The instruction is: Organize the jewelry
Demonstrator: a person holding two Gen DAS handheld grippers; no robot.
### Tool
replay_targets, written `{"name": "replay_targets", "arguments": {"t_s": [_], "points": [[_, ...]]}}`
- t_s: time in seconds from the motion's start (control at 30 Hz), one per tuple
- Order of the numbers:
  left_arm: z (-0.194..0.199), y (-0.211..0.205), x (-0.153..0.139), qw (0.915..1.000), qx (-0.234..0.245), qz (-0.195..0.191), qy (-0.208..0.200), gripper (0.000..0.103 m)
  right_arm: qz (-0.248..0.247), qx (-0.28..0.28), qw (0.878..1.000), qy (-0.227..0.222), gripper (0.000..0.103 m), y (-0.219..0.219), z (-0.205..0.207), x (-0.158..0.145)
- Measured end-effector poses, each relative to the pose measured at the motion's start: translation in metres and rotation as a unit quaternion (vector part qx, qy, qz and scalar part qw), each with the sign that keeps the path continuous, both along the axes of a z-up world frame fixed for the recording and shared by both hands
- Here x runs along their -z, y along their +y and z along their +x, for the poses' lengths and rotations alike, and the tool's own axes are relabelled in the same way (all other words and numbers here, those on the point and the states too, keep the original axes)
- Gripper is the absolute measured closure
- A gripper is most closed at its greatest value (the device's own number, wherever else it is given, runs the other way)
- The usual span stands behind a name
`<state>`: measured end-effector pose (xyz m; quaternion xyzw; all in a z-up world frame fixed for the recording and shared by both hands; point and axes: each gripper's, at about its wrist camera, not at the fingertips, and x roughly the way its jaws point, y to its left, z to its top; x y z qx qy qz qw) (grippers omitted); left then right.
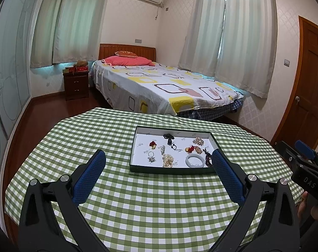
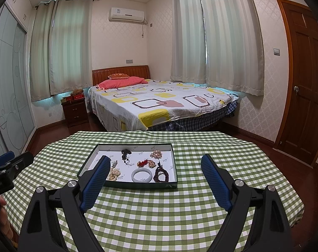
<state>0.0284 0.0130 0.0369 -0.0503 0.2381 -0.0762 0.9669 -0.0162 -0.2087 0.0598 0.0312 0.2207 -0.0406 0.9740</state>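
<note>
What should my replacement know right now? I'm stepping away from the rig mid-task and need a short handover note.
Left gripper: open, empty, above the checked tablecloth, short of the tray.
Right gripper: open, empty, also held short of it.
All the jewelry lies loose in the tray: white bangle, dark bead bracelet, pearl cluster, ring, red and black pieces.
Done: nothing gripped yet.
Left: the sorting itself.

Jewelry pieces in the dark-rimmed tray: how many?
About 9 in the dark-rimmed tray: three along the far side, three mid-row, three near, including the pale jade bangle. The left gripper finger hides part of the near-right corner.
</note>
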Motion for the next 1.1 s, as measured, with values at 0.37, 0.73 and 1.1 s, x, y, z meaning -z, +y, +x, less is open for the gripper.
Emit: {"name": "replay_targets", "arguments": {"t_s": [0.37, 0.73, 1.1], "points": [[0.008, 0.004, 0.005, 0.9998, -0.009, -0.008, 0.016, 0.005, 0.002, -0.002, 1.000, 0.006, 0.018, 0.003, 0.002, 0.001], [0.008, 0.000, 0.006, 1.0000, 0.004, -0.005, -0.004, 0.004, 0.005, -0.005, 1.000, 0.019, 0.018, 0.004, 0.009, 0.010], [0.038, 0.010, 0.027, 0.9993, -0.008, -0.010, 0.035, 0.004, 0.012, 0.001, 0.999, 0.036, 0.018, -0.006, 0.025, 0.026]]}}
